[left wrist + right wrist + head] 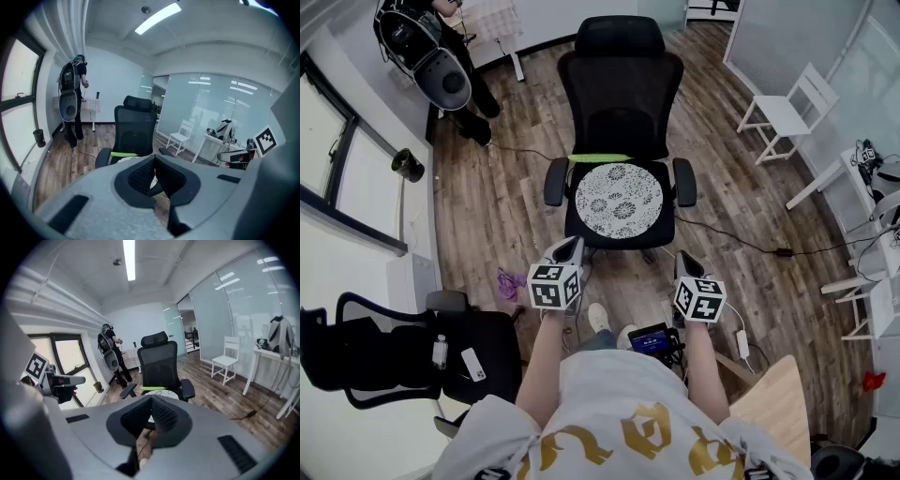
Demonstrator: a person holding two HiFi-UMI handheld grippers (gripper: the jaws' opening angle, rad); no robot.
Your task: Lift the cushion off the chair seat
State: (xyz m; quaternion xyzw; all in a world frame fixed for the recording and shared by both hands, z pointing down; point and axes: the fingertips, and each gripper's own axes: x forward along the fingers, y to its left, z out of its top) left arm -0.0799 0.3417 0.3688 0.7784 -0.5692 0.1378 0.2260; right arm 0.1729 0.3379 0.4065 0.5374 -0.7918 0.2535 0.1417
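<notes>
Cushion (619, 200), round and white with a dark floral pattern, is lying flat on the seat of the black office chair (619, 89). It is sitting centred between the armrests (555, 181) and just in front of a green strip (600, 157) at the rear seat edge.

Left gripper (573, 246) is hovering near the seat's front-left corner, apart from the cushion. Right gripper (684, 260) is hovering near the front-right corner, likewise apart from the cushion. Both grippers are pointing toward the chair, with the cushion lying ahead of them and between their lines.

In the left gripper view, the jaws are meeting at their tips with nothing clamped between them. In the right gripper view, the jaws are likewise pressing tip to tip and are gripping nothing.

The chair is standing on a wood-plank floor (497, 206).
</notes>
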